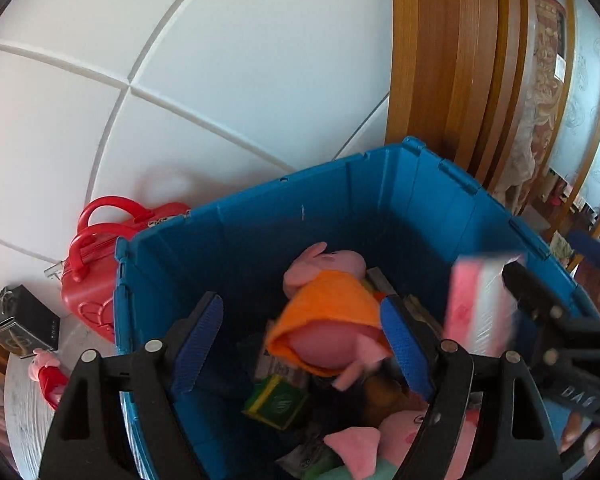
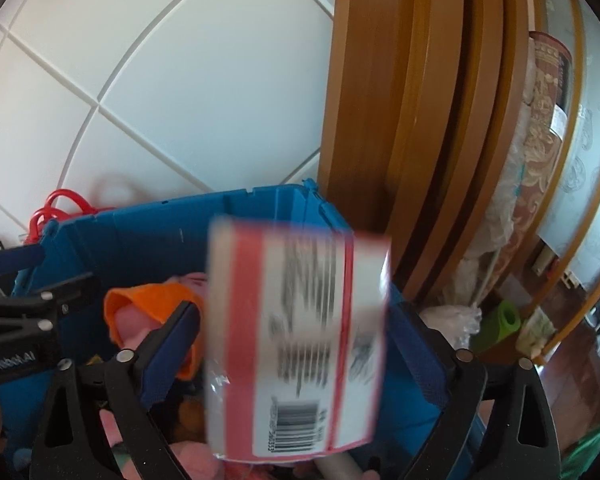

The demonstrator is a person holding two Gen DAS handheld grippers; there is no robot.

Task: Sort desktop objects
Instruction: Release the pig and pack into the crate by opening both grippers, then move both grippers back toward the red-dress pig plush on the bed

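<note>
A blue plastic bin (image 1: 259,224) holds several toys and boxes. My left gripper (image 1: 304,344) is open over the bin; a pink pig plush in an orange dress (image 1: 332,312) is between its blue pads, blurred, seemingly dropping. My right gripper (image 2: 295,344) is open around a pink and white packet with a barcode (image 2: 295,336), blurred by motion; whether the pads touch it I cannot tell. The packet (image 1: 480,304) and right gripper also show in the left wrist view, over the bin's right side. The bin (image 2: 139,232) lies below in the right wrist view.
A red toy suitcase (image 1: 95,264) stands left of the bin by the white tiled wall. A black box (image 1: 23,320) and a small pig figure (image 1: 47,372) lie on the white table at left. A wooden door frame (image 2: 420,140) rises behind the bin.
</note>
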